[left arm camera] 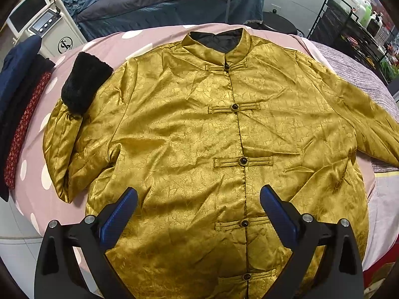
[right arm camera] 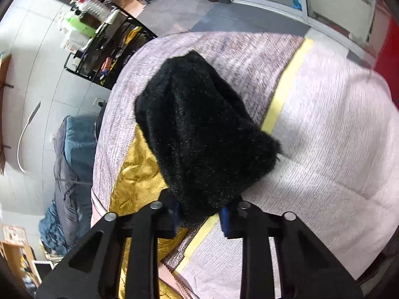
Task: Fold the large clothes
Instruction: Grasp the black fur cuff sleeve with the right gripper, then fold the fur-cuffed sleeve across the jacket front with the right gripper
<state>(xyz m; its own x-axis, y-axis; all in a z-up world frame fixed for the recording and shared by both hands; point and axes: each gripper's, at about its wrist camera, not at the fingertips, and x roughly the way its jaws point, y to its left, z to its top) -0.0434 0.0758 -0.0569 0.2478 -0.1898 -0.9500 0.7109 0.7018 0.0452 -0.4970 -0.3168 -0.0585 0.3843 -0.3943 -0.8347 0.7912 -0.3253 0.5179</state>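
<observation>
A shiny gold jacket (left arm camera: 199,137) with knot buttons lies front up and spread flat on a pink dotted bed cover (left arm camera: 32,149). Its left sleeve is bent back, so the black fur cuff (left arm camera: 84,84) rests near the shoulder. My left gripper (left arm camera: 198,194) hovers open over the lower front of the jacket, with nothing between its blue pads. In the right wrist view, my right gripper (right arm camera: 200,215) is shut on the other sleeve's black fur cuff (right arm camera: 199,129). That cuff stands up off the striped cover (right arm camera: 324,149), and gold sleeve fabric (right arm camera: 137,179) trails to the left.
Dark blue and red patterned clothes (left arm camera: 22,114) lie along the bed's left edge. Behind the bed stand a white machine (left arm camera: 49,27), a second bed with grey-blue bedding (left arm camera: 162,2) and a black wire rack (left arm camera: 349,30). A yellow stripe (right arm camera: 286,87) crosses the cover.
</observation>
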